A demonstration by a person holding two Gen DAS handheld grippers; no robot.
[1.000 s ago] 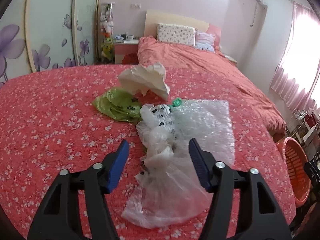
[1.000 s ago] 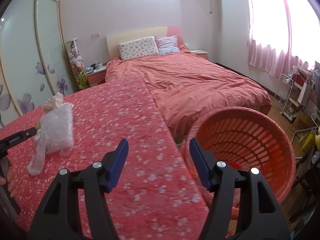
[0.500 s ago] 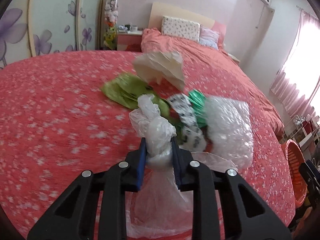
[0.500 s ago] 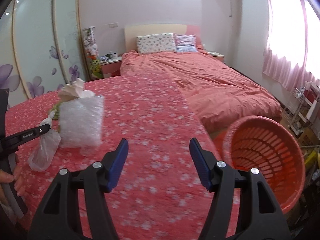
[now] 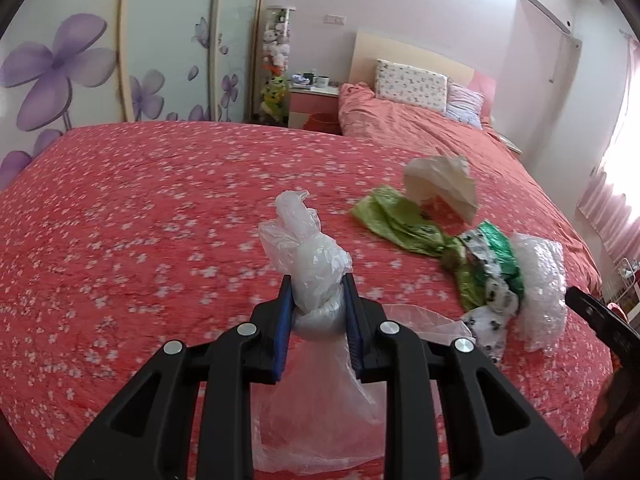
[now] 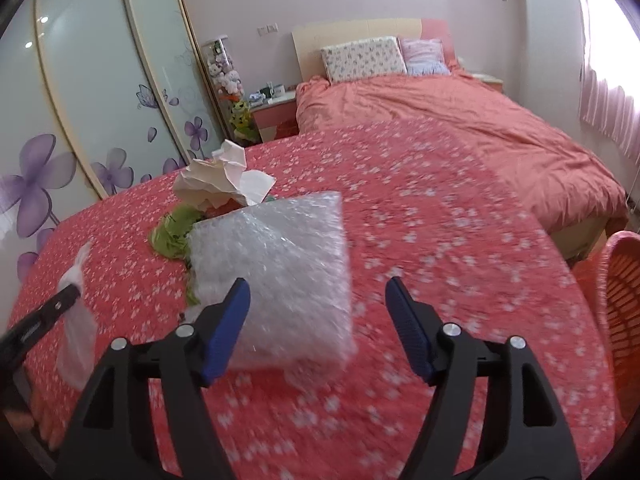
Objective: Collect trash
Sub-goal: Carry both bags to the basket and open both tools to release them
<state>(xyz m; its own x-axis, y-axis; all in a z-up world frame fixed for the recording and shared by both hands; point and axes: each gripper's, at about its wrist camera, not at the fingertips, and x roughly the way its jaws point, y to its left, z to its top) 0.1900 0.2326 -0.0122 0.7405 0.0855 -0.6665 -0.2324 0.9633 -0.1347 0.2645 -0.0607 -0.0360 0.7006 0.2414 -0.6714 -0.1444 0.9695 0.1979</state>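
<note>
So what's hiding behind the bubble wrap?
Behind the bubble wrap peek a green bag and crumpled white paper. The left view shows a spotted bag beside them. Anything beneath the wrap is covered.

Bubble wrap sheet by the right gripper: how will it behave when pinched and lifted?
The bubble wrap is probably very light and floppy: a thin sheet, so it should drape from the pinch. Likely squashy. The right gripper, jaws opening, doesn't hold it yet.

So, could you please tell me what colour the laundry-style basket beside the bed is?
The basket is orange, seen best in the right wrist view.
</note>
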